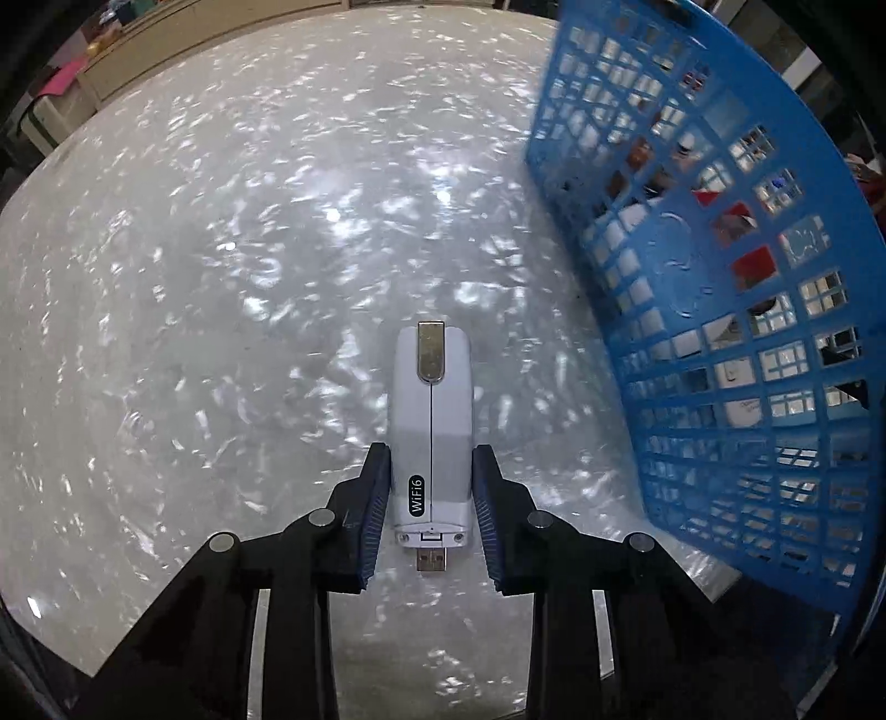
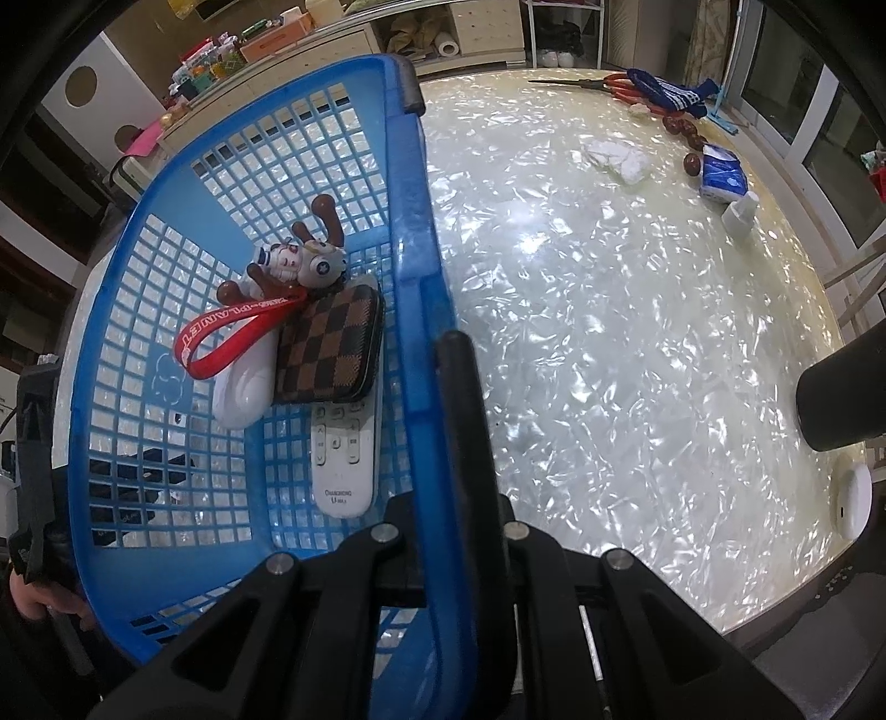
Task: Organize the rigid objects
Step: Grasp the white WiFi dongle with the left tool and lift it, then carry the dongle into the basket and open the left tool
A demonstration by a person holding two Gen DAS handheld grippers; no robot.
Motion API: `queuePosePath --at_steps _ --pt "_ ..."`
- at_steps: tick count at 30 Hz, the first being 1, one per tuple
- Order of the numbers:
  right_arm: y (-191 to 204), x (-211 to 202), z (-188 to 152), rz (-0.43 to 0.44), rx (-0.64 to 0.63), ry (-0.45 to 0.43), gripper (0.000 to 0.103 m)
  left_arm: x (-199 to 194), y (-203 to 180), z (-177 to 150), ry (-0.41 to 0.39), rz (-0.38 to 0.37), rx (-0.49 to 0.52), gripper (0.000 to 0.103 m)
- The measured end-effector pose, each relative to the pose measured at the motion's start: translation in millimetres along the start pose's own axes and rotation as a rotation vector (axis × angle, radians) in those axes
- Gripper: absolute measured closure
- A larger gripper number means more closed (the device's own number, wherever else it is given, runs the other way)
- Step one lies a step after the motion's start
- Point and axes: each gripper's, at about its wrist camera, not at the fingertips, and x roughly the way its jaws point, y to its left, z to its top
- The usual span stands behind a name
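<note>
The left gripper [image 1: 432, 498] clamps its 2 pads on the white WiFi dongle [image 1: 431, 426], lifted above the table [image 1: 221, 277], probably bound for the blue basket [image 1: 720, 332]. The right gripper [image 2: 443, 559] pinches the basket's rim, likely steadying it; remote [image 2: 343, 459] and wallet [image 2: 332, 343] lie inside.

A pearly white worktop [image 2: 609, 343] carries clutter along its far right edge: red-handled scissors [image 2: 598, 83], a blue knitted cloth [image 2: 670, 94], crumpled white tissue [image 2: 617, 155], some dark brown round fruits [image 2: 692, 133], a blue tissue pack [image 2: 722, 177] and a small white bottle [image 2: 742, 213]. Beyond the far left edge, a pale cabinet [image 2: 343, 33] holds colourful boxes.
</note>
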Motion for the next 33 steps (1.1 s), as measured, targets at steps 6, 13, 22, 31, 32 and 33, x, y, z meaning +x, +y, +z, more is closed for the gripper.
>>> queuePosePath --at_steps 6,13,22,31,32,33 --pt "-2.2 -3.0 0.2 -0.009 0.007 -0.004 0.096 -18.6 20.2 -9.8 -0.019 -0.011 -0.004 0.070" --pt "0.8 -3.5 0.8 -0.015 0.004 0.000 0.096 -83.2 13.4 -7.8 -0.123 -0.025 0.071 0.070" --pt "0.2 -4.0 -3.0 -0.003 0.009 0.000 0.096 -171.4 1.6 14.0 -0.293 -0.058 0.266 0.070" --pt "-3.7 -10.1 -1.1 0.004 0.018 -0.009 0.096 -162.8 -55.5 42.2 -0.307 -0.119 0.477 0.070" --pt "-4.1 -10.5 -0.6 0.005 0.021 -0.010 0.096 -158.0 -63.1 43.1 -0.297 -0.141 0.495 0.070" --pt "-4.3 -10.9 -0.1 0.008 0.023 -0.010 0.096 -153.3 -69.4 44.0 -0.287 -0.161 0.510 0.070"
